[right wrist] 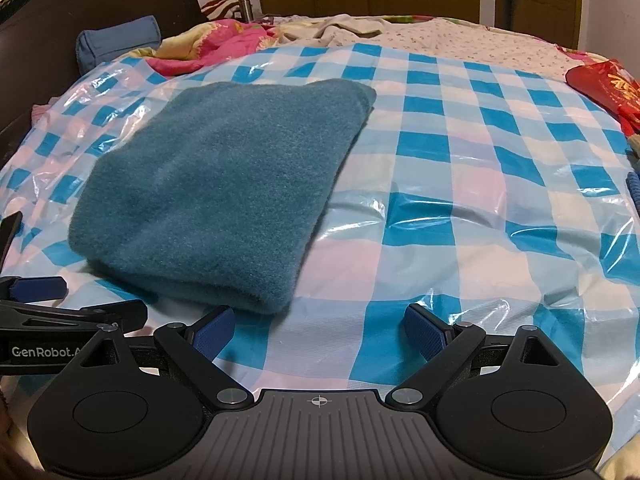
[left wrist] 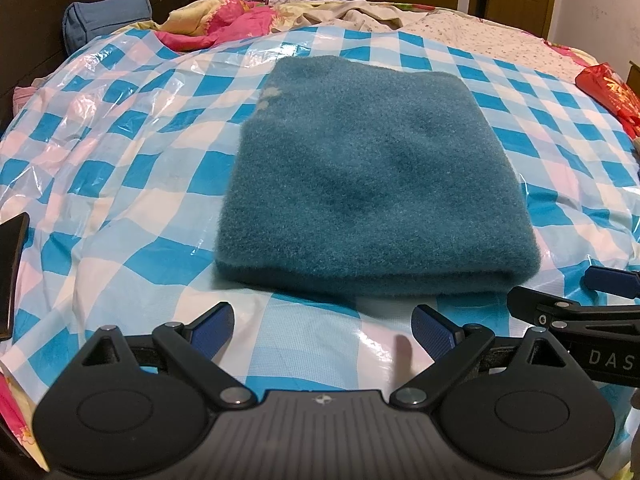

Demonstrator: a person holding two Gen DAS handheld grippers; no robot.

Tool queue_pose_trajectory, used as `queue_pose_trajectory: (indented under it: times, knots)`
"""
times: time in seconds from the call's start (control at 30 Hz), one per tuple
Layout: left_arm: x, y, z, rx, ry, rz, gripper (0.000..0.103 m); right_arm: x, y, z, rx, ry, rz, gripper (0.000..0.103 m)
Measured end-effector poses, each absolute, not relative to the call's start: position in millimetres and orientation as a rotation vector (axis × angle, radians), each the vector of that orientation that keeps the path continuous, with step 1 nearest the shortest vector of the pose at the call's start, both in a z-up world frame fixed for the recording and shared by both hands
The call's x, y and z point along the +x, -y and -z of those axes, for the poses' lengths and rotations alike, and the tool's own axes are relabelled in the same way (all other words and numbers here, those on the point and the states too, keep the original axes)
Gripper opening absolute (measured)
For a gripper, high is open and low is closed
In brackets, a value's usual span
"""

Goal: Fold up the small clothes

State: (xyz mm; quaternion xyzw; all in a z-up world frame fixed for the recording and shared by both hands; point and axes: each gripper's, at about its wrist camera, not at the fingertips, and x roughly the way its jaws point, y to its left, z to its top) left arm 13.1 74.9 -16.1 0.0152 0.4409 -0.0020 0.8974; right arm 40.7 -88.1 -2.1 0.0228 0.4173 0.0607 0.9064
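A teal fleece garment (left wrist: 368, 176) lies folded into a thick rectangle on the blue-and-white checked plastic sheet (left wrist: 132, 184). It also shows in the right wrist view (right wrist: 216, 184), left of centre. My left gripper (left wrist: 322, 330) is open and empty, just short of the garment's near folded edge. My right gripper (right wrist: 320, 330) is open and empty, off the garment's near right corner, over the sheet (right wrist: 460, 200). Each gripper's fingers show in the other's view: the right one at the right edge (left wrist: 568, 300), the left one at the left edge (right wrist: 60, 308).
Crumpled pink and floral bedding (left wrist: 224, 20) and a blue pillow (left wrist: 104, 16) lie at the far end by the dark headboard (right wrist: 80, 4). A red patterned bag (right wrist: 608, 88) sits at the right edge. A dark object (left wrist: 12, 272) is at the left edge.
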Motion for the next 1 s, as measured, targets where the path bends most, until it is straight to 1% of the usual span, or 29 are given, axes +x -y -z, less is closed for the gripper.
queue_pose_trajectory:
  times: [1.0]
  knots:
    - [13.1,-72.6,15.1,0.039,-0.909,0.005,0.103,41.3,88.7,0.4,0.028,-0.855,-0.107,0.093]
